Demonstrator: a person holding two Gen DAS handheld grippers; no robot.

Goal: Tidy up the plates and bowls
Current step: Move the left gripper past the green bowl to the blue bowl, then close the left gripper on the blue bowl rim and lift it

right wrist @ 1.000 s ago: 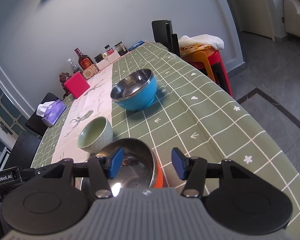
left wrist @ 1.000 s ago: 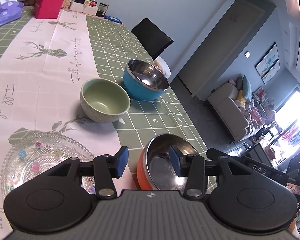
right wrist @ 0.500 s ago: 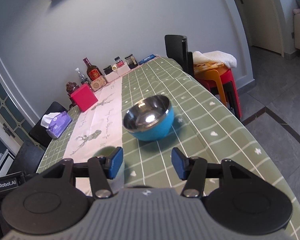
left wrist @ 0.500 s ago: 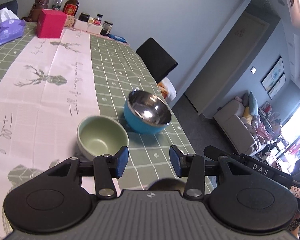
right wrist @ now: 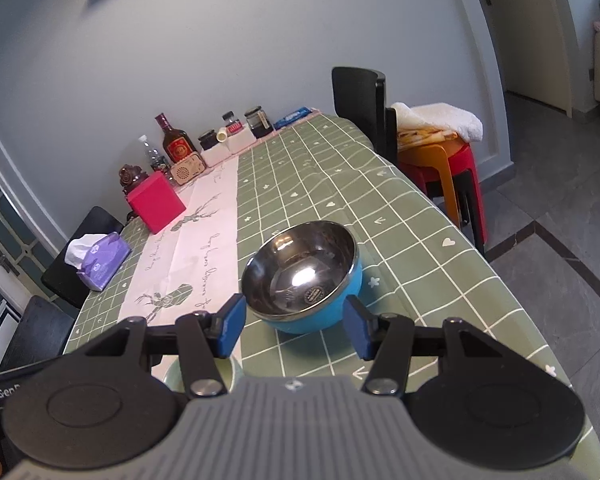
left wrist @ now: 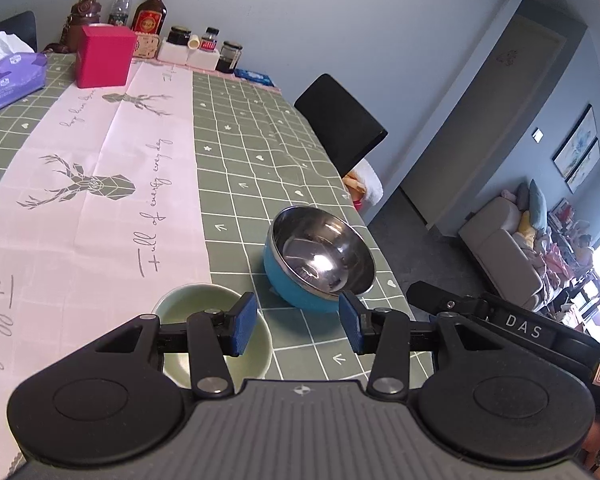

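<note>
A blue bowl (left wrist: pixel 320 260) with a shiny steel inside stands on the green checked tablecloth near the table's right edge. Left of it and closer to me, a pale green bowl (left wrist: pixel 216 312) is partly hidden behind my left gripper's fingers. My left gripper (left wrist: pixel 296 326) hovers open and holds nothing, with the blue bowl just beyond its right pad. In the right wrist view the blue bowl (right wrist: pixel 300 276) lies straight ahead. My right gripper (right wrist: pixel 294 330) is open and empty just short of it. A sliver of the green bowl (right wrist: pixel 230 372) shows under its left finger.
A red box (left wrist: pixel 104 56), a purple tissue box (left wrist: pixel 12 76), bottles and jars (left wrist: pixel 204 46) line the table's far end. A black chair (left wrist: pixel 340 120) and stacked stools (right wrist: pixel 444 164) with a towel stand along the right side. The table edge (right wrist: pixel 512 292) drops off close behind the blue bowl.
Both grippers have travelled forward along the table. The orange bowl and the glass plate have dropped out of view below them. The blue bowl now sits just ahead of the fingertips. Jaw gaps are unchanged.
</note>
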